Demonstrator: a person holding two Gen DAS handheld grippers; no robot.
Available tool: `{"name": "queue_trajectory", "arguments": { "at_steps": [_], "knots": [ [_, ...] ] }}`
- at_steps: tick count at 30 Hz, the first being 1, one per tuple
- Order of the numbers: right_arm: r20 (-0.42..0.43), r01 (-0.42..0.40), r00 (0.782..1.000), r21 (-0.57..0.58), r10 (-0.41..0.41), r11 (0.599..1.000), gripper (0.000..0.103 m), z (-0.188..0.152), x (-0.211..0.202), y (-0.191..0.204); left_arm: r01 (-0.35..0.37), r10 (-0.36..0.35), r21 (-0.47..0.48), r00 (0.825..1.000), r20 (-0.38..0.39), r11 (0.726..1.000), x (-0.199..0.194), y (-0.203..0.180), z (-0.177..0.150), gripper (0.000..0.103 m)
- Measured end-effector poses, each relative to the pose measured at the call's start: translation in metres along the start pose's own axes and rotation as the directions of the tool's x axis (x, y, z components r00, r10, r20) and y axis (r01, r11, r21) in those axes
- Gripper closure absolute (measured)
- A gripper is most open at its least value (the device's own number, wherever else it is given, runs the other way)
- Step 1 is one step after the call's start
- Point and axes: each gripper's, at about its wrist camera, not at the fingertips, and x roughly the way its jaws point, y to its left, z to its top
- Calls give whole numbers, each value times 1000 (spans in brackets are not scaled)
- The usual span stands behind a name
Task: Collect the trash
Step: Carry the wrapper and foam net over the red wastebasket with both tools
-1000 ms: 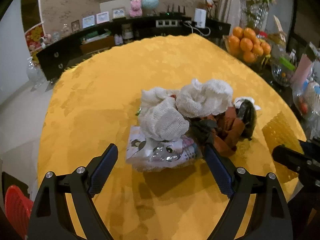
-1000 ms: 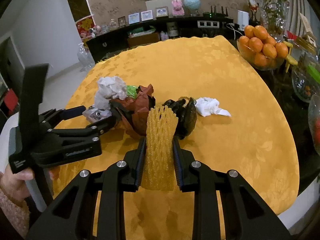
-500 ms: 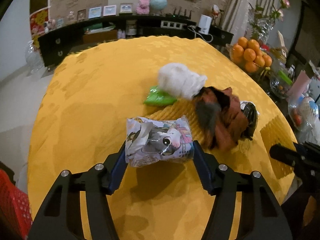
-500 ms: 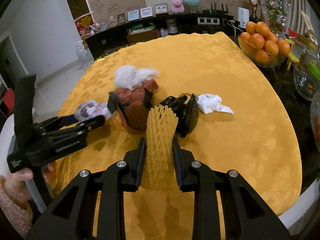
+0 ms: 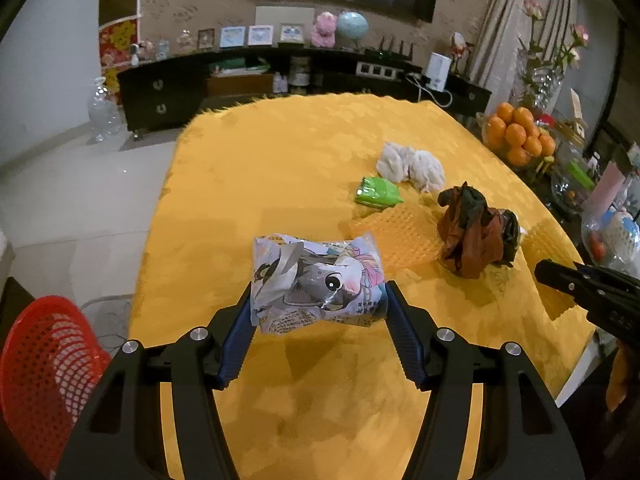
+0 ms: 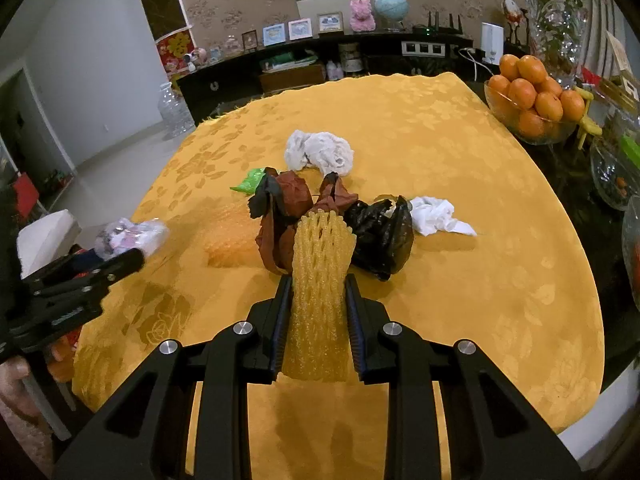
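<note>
My left gripper (image 5: pixel 318 308) is shut on a crumpled printed snack wrapper (image 5: pixel 318 286) and holds it above the yellow tablecloth (image 5: pixel 280 168). My right gripper (image 6: pixel 318 300) is shut on a yellow foam fruit net (image 6: pixel 320 284), upright between its fingers. On the table lie a brown paper wad (image 6: pixel 288 216), a black plastic bag (image 6: pixel 382 236), a white tissue (image 6: pixel 434 216), white crumpled cloth (image 6: pixel 320 152), a green wrapper (image 5: pixel 378 194) and a second yellow foam net (image 5: pixel 396 236). The left gripper with the wrapper shows blurred at left in the right wrist view (image 6: pixel 120 248).
A red mesh basket (image 5: pixel 44 364) stands on the floor left of the table. A glass bowl of oranges (image 6: pixel 532 100) and glass jars stand at the table's right edge. A dark sideboard (image 5: pixel 200 84) runs along the far wall.
My left gripper closed on the snack wrapper, lifted it off the pile and drew back toward the left. The white cloth dropped onto the table. My right gripper kept hold of the foam net.
</note>
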Motion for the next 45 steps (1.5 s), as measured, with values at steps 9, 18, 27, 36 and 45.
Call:
{"name": "queue_trajectory", "arguments": {
  "at_steps": [9, 18, 27, 36, 45],
  "knots": [
    [26, -13, 1000, -16, 13, 1000, 77, 3, -5, 9, -52, 54, -22, 996, 71, 998, -39, 7, 1, 44],
    [57, -44, 997, -54, 47, 998, 77, 7, -13, 31, -138, 146, -71, 980, 135, 988, -83, 21, 1, 44],
    [70, -84, 993, -128, 94, 988, 77, 11, -17, 70, -302, 321, -129, 932, 170, 945, -131, 56, -11, 44],
    [75, -137, 985, -213, 156, 967, 77, 19, -16, 119, -355, 395, -217, 901, 178, 909, -152, 96, -23, 44],
    [58, -186, 976, -269, 208, 945, 77, 29, -13, 162, -369, 427, -297, 890, 161, 881, -160, 127, -29, 44]
  ]
}}
